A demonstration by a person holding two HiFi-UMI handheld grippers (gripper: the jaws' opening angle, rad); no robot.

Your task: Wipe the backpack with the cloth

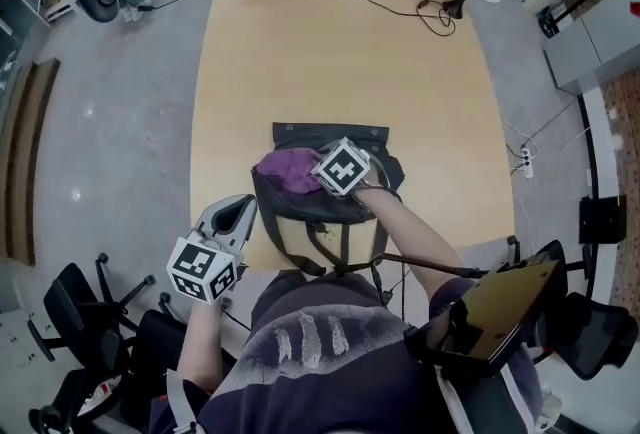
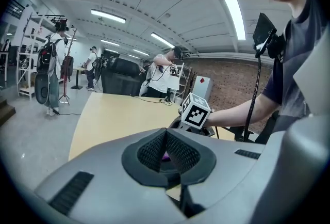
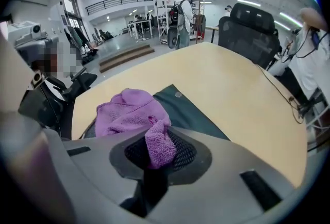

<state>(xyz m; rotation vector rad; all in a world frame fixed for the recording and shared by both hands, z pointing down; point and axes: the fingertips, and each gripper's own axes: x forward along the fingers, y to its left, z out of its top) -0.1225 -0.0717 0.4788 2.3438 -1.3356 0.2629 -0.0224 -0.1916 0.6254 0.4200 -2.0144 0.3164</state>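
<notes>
My left tongs (image 1: 237,213) hover closed and empty by the surface's (image 1: 330,52) near edge, while my right tongs (image 3: 160,152) pinch the purple cloth (image 1: 287,170) atop the dark backpack (image 1: 335,205).

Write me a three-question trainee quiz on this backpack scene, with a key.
1. True or false: the cloth lies off the backpack.
2. The cloth is gripped by: A the left hand-held gripper; B the right hand-held gripper; C neither.
3. Fill in: the cloth's colour is ___.

Key: 1 false, it lies on the backpack; 2 B; 3 purple.
</notes>
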